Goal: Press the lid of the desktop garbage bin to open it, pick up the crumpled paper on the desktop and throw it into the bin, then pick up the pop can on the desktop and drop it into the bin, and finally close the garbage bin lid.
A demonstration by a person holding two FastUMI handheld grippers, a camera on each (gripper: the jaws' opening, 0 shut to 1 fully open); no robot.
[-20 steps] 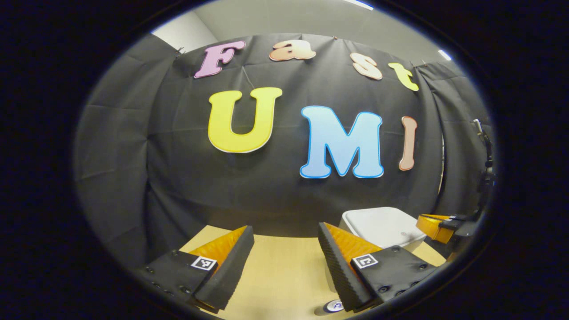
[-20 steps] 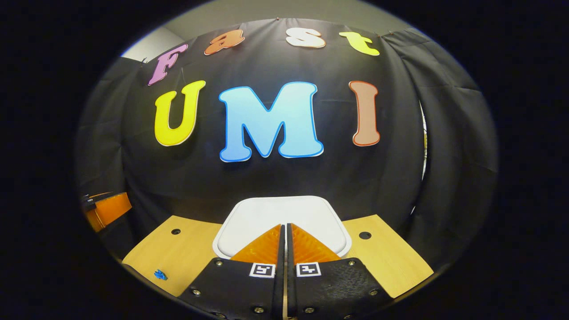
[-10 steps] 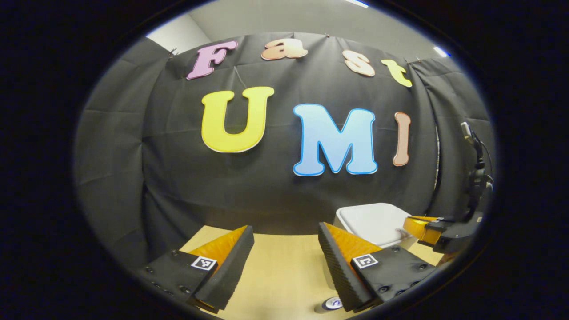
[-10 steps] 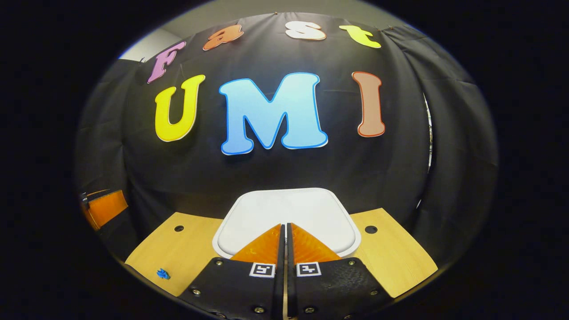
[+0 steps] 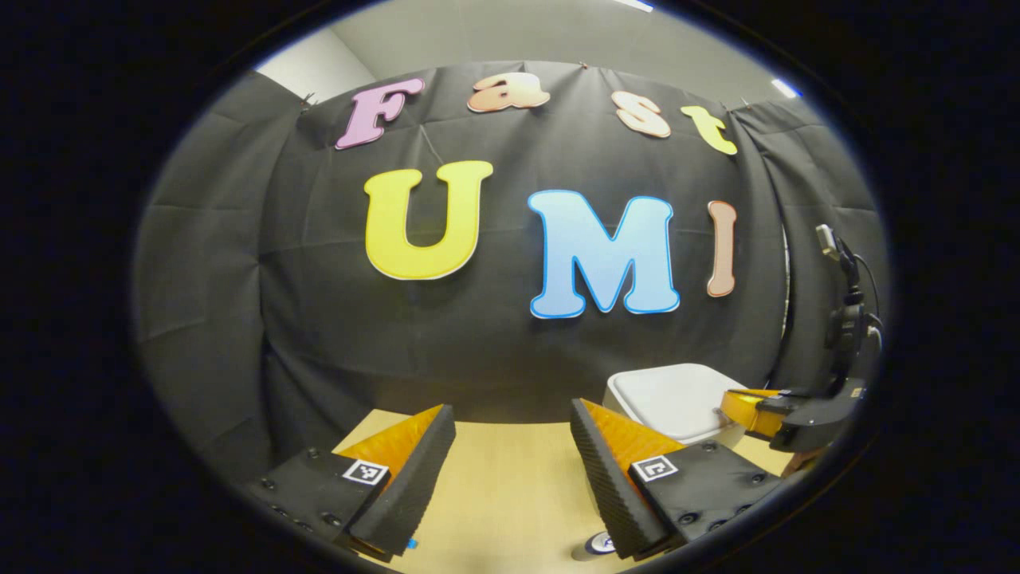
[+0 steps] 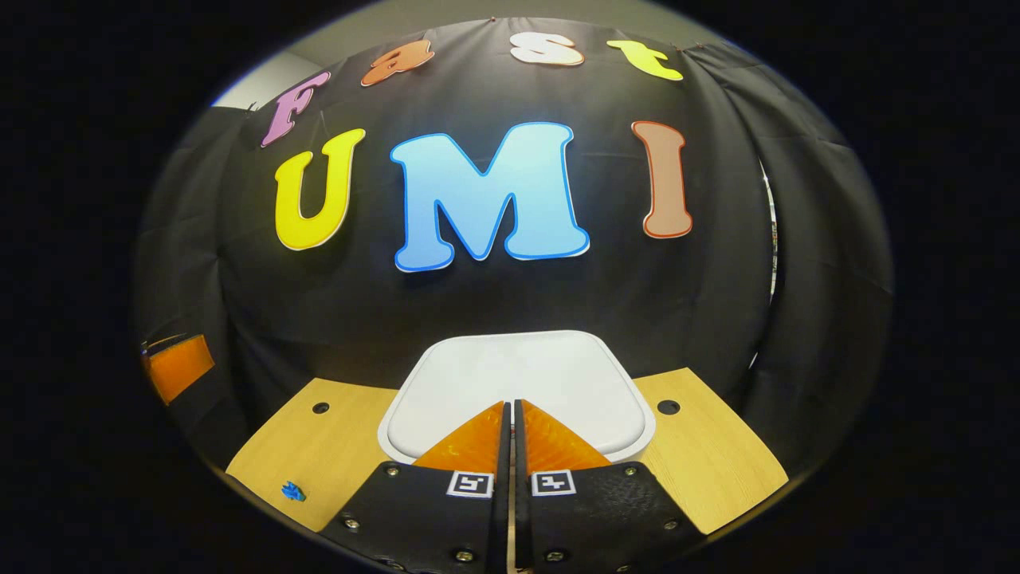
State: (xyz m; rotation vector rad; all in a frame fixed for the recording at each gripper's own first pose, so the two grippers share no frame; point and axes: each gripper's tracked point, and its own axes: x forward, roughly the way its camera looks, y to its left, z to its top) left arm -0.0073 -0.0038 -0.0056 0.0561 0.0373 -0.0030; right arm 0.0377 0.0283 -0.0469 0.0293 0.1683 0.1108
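The white bin lid [image 6: 518, 371] lies flat and closed on the wooden table. In the right gripper view my right gripper [image 6: 510, 405] is shut and holds nothing, its tips just over the lid's near edge; I cannot tell whether they touch it. In the left gripper view the bin lid [image 5: 673, 395] sits at the right, with the right gripper [image 5: 745, 405] reaching over it from the right. My left gripper [image 5: 511, 408] hangs open over the bare table, left of the bin. A pop can's top [image 5: 594, 546] peeks out at the bottom edge, beside the left gripper's right-hand finger.
The wooden table [image 6: 319, 454] ends at the black cloth wall right behind the bin. It has a round hole on each side of the bin [image 6: 320, 407] [image 6: 668, 407]. A small blue scrap [image 6: 293, 491] lies at the near left.
The right gripper, still shut, has crept forward over the lid, which now looks larger and nearer. The left gripper has turned slightly and stays open.
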